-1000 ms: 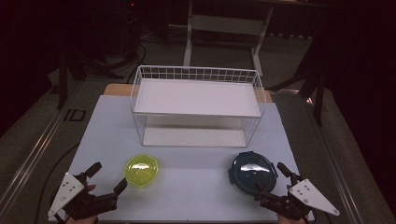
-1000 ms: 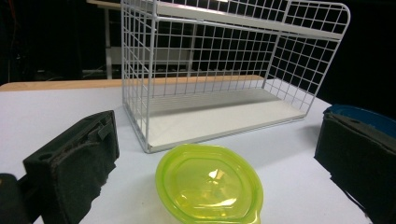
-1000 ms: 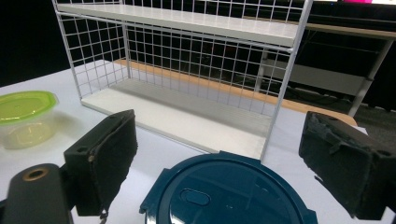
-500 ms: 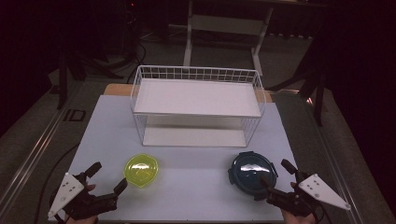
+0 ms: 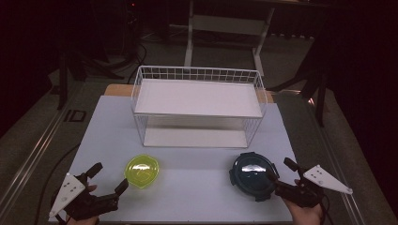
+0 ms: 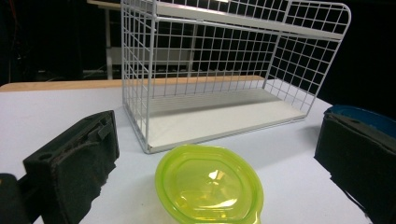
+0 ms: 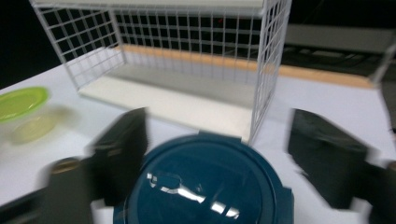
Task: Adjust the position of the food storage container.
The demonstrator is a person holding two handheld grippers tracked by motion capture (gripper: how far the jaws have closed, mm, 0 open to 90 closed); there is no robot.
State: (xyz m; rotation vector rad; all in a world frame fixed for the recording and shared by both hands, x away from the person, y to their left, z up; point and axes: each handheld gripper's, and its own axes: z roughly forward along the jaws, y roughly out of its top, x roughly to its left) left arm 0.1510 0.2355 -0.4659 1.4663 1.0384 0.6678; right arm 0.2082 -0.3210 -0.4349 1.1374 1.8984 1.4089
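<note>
Right gripper (image 5: 277,174) shifted onto one blue container (image 5: 252,175) — jaws closing, not yet touching, one green bowl (image 5: 141,170).

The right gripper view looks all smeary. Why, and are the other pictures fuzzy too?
In the right gripper view the jaws and wire rack are streaked with motion blur, and glare spots shine on the blue lid. The left gripper view is sharp, with a bright glint on the yellow-green lid. The high view is dim, its background dark.
</note>
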